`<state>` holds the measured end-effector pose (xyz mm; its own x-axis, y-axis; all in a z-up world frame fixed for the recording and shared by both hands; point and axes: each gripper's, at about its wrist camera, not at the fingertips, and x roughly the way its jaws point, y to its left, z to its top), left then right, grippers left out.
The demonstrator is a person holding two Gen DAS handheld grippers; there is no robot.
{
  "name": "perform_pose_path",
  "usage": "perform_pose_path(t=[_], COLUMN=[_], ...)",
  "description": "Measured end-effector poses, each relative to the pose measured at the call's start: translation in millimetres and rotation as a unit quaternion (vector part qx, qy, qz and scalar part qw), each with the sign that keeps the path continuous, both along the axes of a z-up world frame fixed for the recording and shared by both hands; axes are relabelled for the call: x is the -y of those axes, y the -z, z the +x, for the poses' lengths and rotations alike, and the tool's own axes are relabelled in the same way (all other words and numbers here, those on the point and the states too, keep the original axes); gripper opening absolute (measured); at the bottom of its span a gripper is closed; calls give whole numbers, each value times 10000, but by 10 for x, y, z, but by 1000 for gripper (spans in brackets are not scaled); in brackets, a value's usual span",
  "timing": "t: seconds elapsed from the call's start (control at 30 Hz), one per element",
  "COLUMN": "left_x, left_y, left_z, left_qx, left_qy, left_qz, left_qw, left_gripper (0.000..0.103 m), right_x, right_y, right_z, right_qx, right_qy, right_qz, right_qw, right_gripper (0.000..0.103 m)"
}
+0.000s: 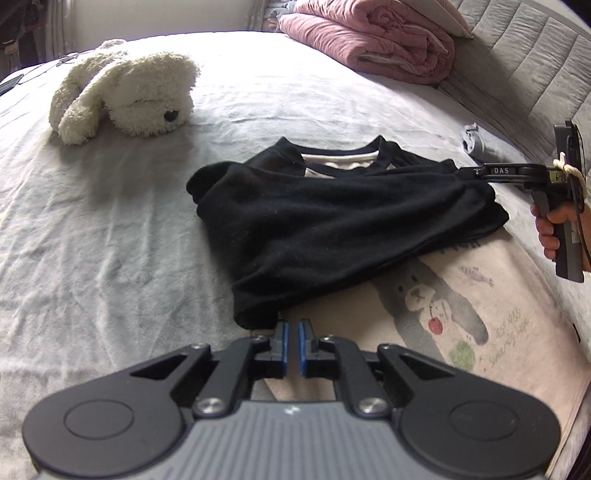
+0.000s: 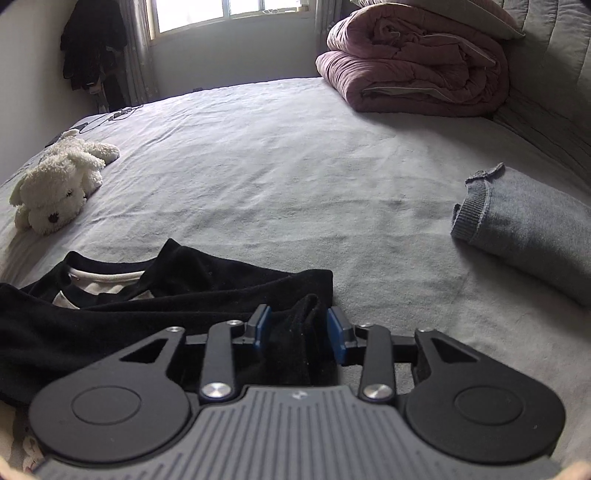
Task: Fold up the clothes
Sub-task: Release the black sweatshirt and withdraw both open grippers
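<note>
A: How many garments are on the bed [image 2: 295,177]?

B: Three that I can count. One black shirt [image 1: 332,229], one cream printed shirt [image 1: 461,314] under it, and one folded grey knit [image 2: 528,229] off to the right, well apart from the others.

A: And the black one, where does it lie?

B: Mid-bed, bunched and creased, its near edge draped over the top of the cream shirt. The collar faces away, with a white inner band showing.

A: The grippers?

B: Two. The right gripper [image 2: 299,332] is level and low over the sheet, its blue pads [image 2: 337,334] clamped on a fold at the black shirt's right corner. In the left view it reaches in from the right edge, held by a hand [image 1: 550,232] on its handle.

A: The left gripper [image 1: 291,341]?

B: Its pads are nearly together with a thin gap, nothing between them. The tips sit just at the black shirt's near hem, above the cream shirt.

A: Anything else?

B: One white plush dog [image 1: 125,96] at far left, one rolled pink quilt [image 2: 417,66] at the far right, one window [image 2: 229,14] beyond.
</note>
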<state>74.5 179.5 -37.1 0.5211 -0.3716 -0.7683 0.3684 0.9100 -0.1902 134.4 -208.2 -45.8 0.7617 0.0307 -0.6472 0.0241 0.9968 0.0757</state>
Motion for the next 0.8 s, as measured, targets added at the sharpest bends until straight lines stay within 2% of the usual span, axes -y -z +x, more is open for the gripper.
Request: perform_pose_path(t=[0.13, 0.23, 0.3, 0.33, 0.37, 0.43, 0.57, 0.67, 0.8], left_x=[-188, -282, -372, -404, -428, -458, -440, -424, -474], left_y=[-73, 4, 64, 90, 109, 153, 256, 342, 422], left_z=[40, 95, 90, 74, 55, 16, -3, -2, -10], left_qx=[48, -358, -646, -763, -838, -963, -1175, -1306, -1346], left_qy=[-516, -1024, -1454, -1624, -1775, -2070, -2474, -2800, -3186], left_qz=[-321, -659, -1113, -1350, -1582, -2072, -2732, -2836, -3173], left_qw=[9981, 9919, 9810, 9745, 9677, 9513, 9221, 9078, 8830], left_gripper=[7, 7, 8, 13, 28, 50, 50, 47, 42], right_x=[-331, -659, -905, -1050, -1220, -1505, -1991, -2258, -2564], right_y=[-193, -326, -389, -420, -442, -462, -473, -461, -420], right_z=[13, 54, 92, 118, 156, 222, 364, 458, 556], right_qx=[140, 201, 172, 150, 98, 19, -98, -175, -336], right_qy=[-617, -1230, -1730, -2025, -2363, -2825, -3458, -3756, -4129], right_qz=[56, 133, 247, 312, 375, 399, 318, 236, 32], right_qw=[9980, 9921, 9845, 9787, 9709, 9584, 9377, 9263, 9101], right_gripper=[44, 44, 44, 44, 44, 44, 44, 44, 44])
